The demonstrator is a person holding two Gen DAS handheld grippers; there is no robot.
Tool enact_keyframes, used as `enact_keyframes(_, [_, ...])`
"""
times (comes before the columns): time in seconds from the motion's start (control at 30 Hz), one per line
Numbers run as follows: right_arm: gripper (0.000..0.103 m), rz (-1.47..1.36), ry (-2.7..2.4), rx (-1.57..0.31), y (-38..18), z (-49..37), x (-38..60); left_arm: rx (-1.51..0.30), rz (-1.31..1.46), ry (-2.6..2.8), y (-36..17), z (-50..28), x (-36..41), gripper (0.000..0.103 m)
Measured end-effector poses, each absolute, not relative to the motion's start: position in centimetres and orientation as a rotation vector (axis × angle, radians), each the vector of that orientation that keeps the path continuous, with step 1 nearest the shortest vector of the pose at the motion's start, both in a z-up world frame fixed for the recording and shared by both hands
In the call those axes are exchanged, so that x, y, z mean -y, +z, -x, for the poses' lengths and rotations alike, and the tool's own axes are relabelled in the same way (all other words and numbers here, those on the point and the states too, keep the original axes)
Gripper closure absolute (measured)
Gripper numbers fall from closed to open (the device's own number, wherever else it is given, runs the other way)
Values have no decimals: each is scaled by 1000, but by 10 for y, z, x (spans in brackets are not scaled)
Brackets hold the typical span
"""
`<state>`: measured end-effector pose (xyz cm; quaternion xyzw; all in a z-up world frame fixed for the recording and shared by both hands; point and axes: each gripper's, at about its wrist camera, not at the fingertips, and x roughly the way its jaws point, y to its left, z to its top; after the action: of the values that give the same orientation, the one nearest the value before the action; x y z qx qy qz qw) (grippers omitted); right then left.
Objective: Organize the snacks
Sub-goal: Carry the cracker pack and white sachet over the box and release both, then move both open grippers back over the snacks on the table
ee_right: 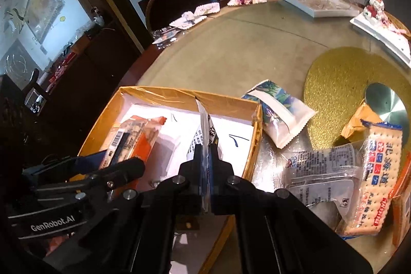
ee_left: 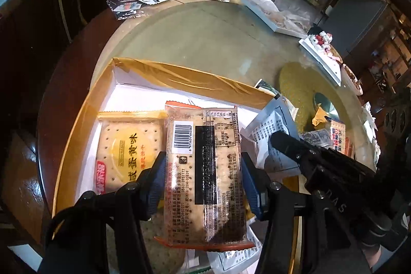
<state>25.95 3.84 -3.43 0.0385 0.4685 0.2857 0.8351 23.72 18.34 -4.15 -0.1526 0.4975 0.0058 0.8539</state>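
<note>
My left gripper (ee_left: pixel 203 171) is shut on an orange cracker packet (ee_left: pixel 203 171), barcode side up, held over the gold-rimmed white box (ee_left: pixel 179 78). A yellow cracker packet (ee_left: pixel 128 148) lies in the box's left part. My right gripper (ee_right: pixel 205 153) is shut on a thin white snack packet (ee_right: pixel 204 125), edge-on, above the box (ee_right: pixel 179 96). In the right wrist view the left gripper (ee_right: pixel 92 161) and its orange packet (ee_right: pixel 133 135) show at the box's left. Loose snacks lie right of the box: a white-and-blue pouch (ee_right: pixel 280 117), a clear packet (ee_right: pixel 321 171), a blue-edged cracker packet (ee_right: pixel 375 176).
The box sits on a round glass turntable (ee_right: pixel 244 48) with a gold mat (ee_right: pixel 339 84). Cake plates (ee_right: pixel 380 22), a white tray (ee_right: pixel 316 4) and used napkins (ee_right: pixel 195 14) stand at the far side. A chair (ee_right: pixel 177 4) is behind the table.
</note>
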Motion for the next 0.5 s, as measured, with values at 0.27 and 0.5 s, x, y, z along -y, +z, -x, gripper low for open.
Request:
enact_keyframes(0.27, [75, -174, 618, -1022, -36, -256, -20, -1087, 282, 6, -49, -244, -176, 46])
enact_keyframes(0.5, [38, -223, 632, -926, -3, -214, 20, -952, 297, 70, -15, -214, -176, 34])
